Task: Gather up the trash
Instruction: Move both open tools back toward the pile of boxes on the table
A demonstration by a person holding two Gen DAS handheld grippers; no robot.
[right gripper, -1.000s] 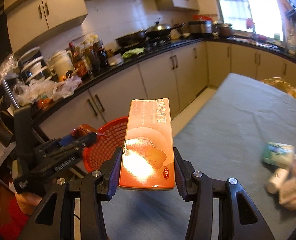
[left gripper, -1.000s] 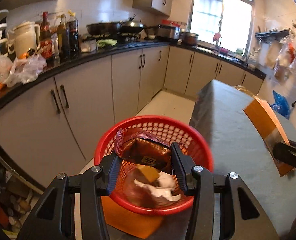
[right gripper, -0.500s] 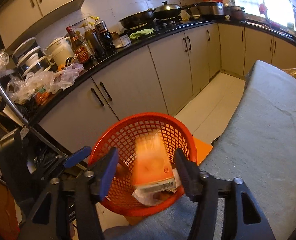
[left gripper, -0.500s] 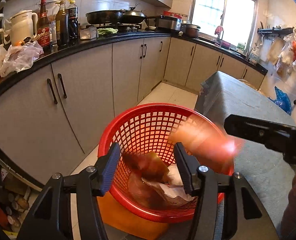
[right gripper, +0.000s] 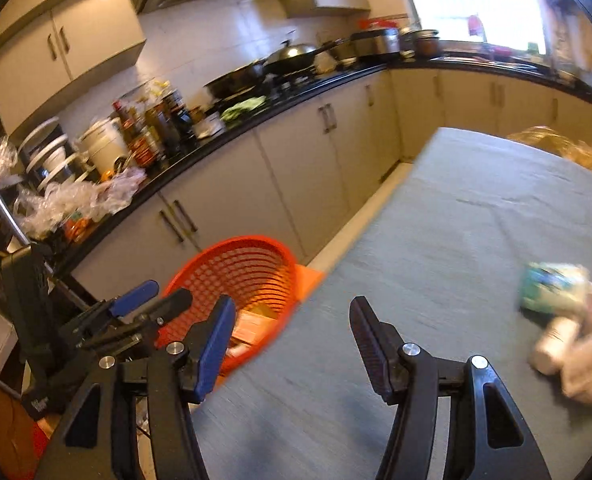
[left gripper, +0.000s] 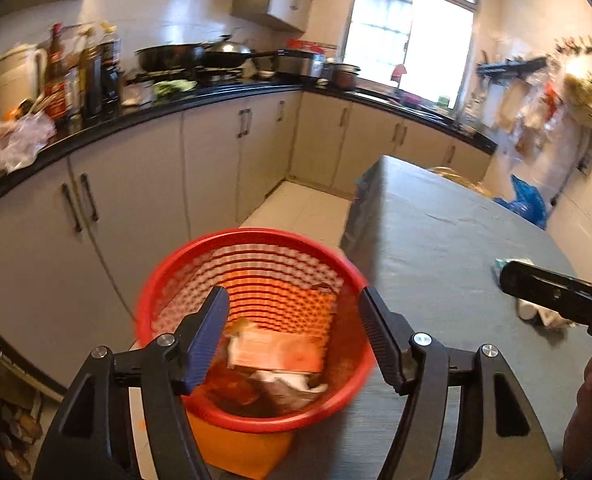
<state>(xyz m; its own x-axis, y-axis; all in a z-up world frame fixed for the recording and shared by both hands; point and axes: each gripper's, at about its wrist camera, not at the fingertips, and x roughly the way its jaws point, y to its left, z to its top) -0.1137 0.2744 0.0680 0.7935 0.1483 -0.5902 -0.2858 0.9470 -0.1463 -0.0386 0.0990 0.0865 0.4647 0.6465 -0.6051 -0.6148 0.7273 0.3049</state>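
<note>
**Both grippers empty over the basket; more trash waits on the table**

The drop into the round red plastic mesh basket (left gripper: 256,320) looks finished for this round. An orange cardboard box (left gripper: 280,350) lies inside it on crumpled white paper (left gripper: 284,380) and a dark wrapper, at about six o'clock within the rim. The basket stands on an orange stool or stand just off the near corner of the grey cloth-covered table (left gripper: 436,240).

The left gripper (left gripper: 292,336) hangs above the basket mouth. Its jaws have just been opening and stand spread about halfway, and nothing is pinched between them; the trash seen in the gap lies below, in the basket.

The right gripper (right gripper: 288,340) is over the table edge, with the basket at its ten o'clock. Its jaws are likewise spread and bare, having widened a moment ago and then held.

The remaining trash sits well apart from the basket, at about three o'clock in the right wrist view: a green-and-white packet (right gripper: 552,288), and just below it a blurred pile with a small white bottle (right gripper: 552,350) and pale crumpled scraps (right gripper: 588,372).

My judgement is that the next move is a fresh pick: one gripper should travel across to that pile, keep its jaws wide, settle around a single piece, and close before carrying it back to the basket. The blur hides exactly how those pieces overlap.
</note>
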